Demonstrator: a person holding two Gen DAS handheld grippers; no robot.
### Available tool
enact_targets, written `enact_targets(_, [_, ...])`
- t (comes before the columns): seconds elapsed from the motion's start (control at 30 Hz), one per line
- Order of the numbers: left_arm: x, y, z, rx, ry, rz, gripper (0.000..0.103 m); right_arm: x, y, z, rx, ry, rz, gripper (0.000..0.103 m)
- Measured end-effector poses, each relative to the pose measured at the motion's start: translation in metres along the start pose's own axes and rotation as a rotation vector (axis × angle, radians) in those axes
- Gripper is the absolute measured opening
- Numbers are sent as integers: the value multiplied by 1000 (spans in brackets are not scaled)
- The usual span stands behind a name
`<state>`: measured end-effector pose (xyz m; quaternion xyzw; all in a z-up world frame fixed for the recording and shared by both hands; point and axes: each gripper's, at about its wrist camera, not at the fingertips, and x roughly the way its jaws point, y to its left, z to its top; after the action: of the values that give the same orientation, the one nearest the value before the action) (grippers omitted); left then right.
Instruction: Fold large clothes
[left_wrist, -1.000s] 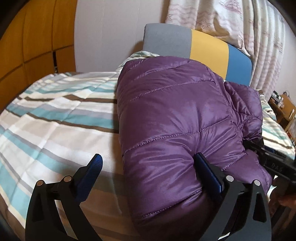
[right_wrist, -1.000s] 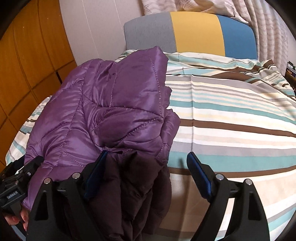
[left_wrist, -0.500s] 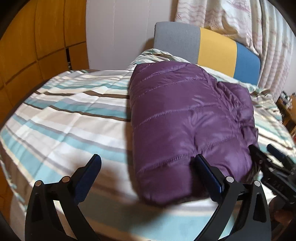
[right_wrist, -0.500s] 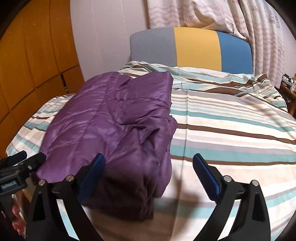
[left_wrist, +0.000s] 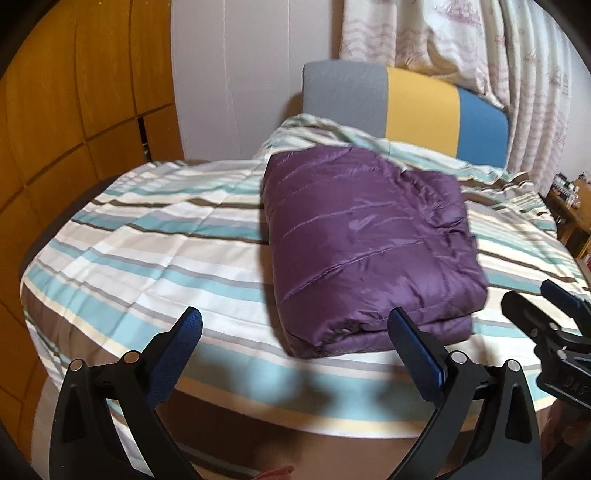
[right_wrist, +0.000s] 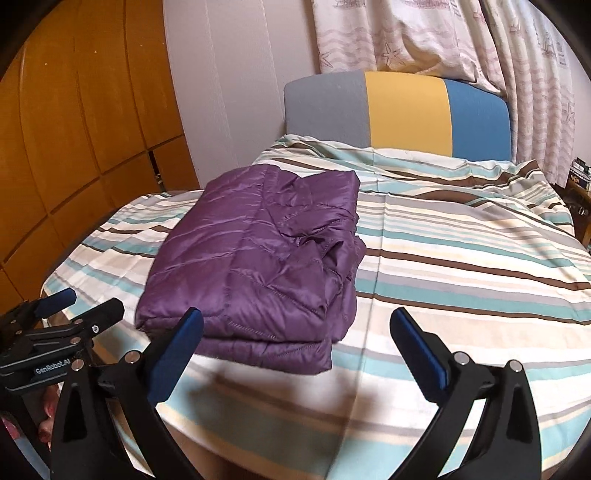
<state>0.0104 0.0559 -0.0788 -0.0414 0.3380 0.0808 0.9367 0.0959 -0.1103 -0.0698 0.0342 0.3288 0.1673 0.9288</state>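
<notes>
A purple quilted jacket (left_wrist: 365, 236) lies folded in a thick rectangle on the striped bed (left_wrist: 147, 258); it also shows in the right wrist view (right_wrist: 258, 258). My left gripper (left_wrist: 295, 332) is open and empty, held back from the jacket's near edge. My right gripper (right_wrist: 295, 332) is open and empty, near the jacket's near right corner. Each gripper shows at the edge of the other's view: the right gripper (left_wrist: 546, 317) and the left gripper (right_wrist: 62, 314).
A grey, yellow and blue headboard (right_wrist: 399, 114) stands at the far end of the bed. Wooden wardrobe doors (left_wrist: 74, 110) are at the left. Curtains (right_wrist: 461, 37) hang behind. A small shelf with items (left_wrist: 569, 199) stands at the right.
Both grippers have pulled back and away from the jacket. They were close over its near edge a second ago; now the folded jacket lies free on the bed.
</notes>
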Motion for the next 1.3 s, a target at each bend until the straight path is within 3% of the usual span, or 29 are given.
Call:
enact_targets(0.2, [-24,-3,-2,19,-56,38,100,-15,9,1,-26,-26,1,101])
enact_targets(1.3, [-18,0,-6,-14,-5,30,100,-14,4,-4,-17,-15,-3,101])
